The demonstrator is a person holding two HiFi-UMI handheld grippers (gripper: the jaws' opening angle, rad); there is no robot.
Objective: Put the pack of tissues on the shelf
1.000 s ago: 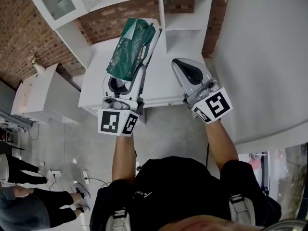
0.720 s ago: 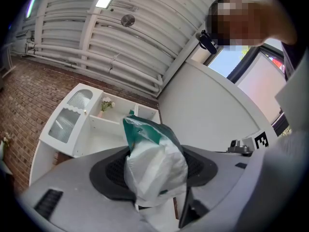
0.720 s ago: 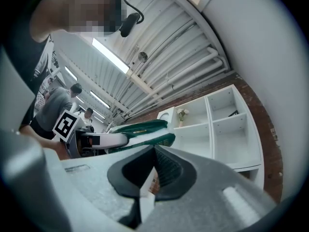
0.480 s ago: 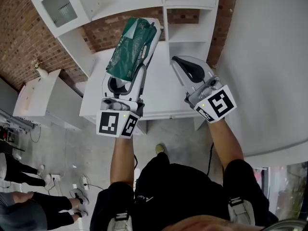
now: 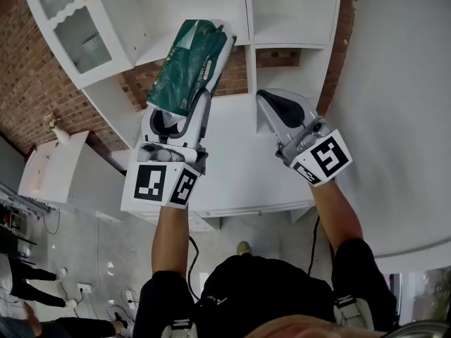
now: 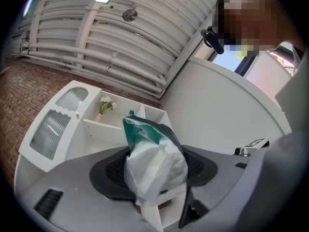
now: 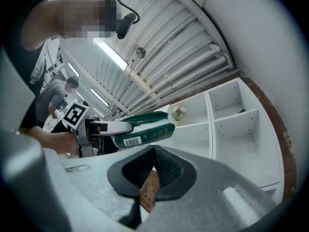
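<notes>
- Two hand-held grippers face the white shelf [image 5: 292, 46];
- your left hand-held gripper [image 5: 201, 98] is clamped on the pack of tissues [image 5: 184, 69], held aloft before it;
- your right hand-held gripper [image 5: 271, 104] is closed, empty.

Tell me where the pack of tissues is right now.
Head view, upper left of centre: the pack of tissues is clamped in the left gripper, held up before the white shelf unit.

Industrial hall: corrugated ceiling [image 6: 120, 42], brick wall [image 5: 28, 69], white shelving [image 5: 289, 13].
</notes>
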